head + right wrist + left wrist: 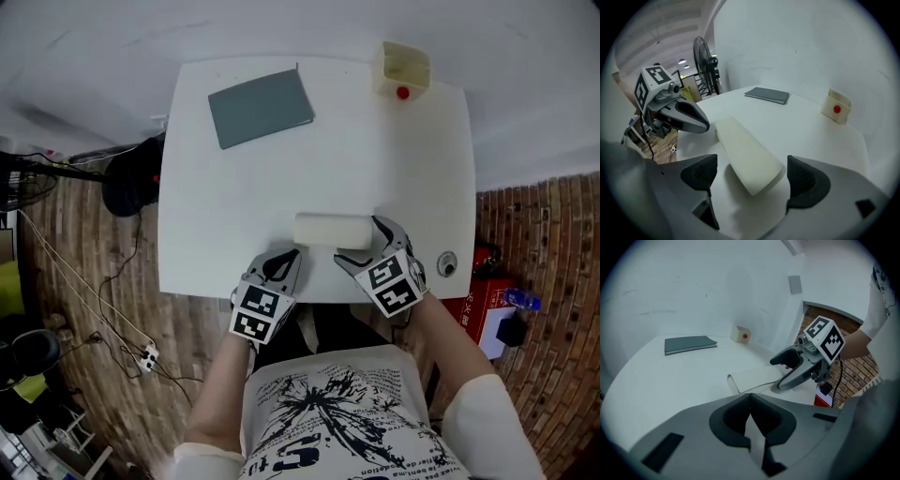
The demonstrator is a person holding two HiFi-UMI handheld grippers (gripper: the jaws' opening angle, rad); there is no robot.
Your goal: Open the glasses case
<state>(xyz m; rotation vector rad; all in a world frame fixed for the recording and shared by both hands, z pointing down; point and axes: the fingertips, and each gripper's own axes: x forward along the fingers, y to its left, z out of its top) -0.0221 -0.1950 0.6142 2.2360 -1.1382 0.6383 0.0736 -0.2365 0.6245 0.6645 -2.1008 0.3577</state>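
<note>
The cream glasses case (333, 230) lies shut on the white table (234, 206) near the front edge, lengthwise left to right. My right gripper (361, 242) is open at the case's right end. In the right gripper view that end of the case (750, 157) lies between the two pads (701, 171), with a gap on each side. My left gripper (284, 258) is shut and empty, just off the case's left front; in its own view the tips (750, 399) meet and the case (752, 378) lies ahead. Each gripper shows in the other's view: the right gripper (797, 366), the left gripper (677, 115).
A grey notebook (261, 106) lies at the table's far left. A cream box with a red dot (403, 70) stands at the far right corner. A small round metal fitting (446, 262) sits by the right edge. Cables (103, 309) and a red box (483, 305) lie on the brick-patterned floor.
</note>
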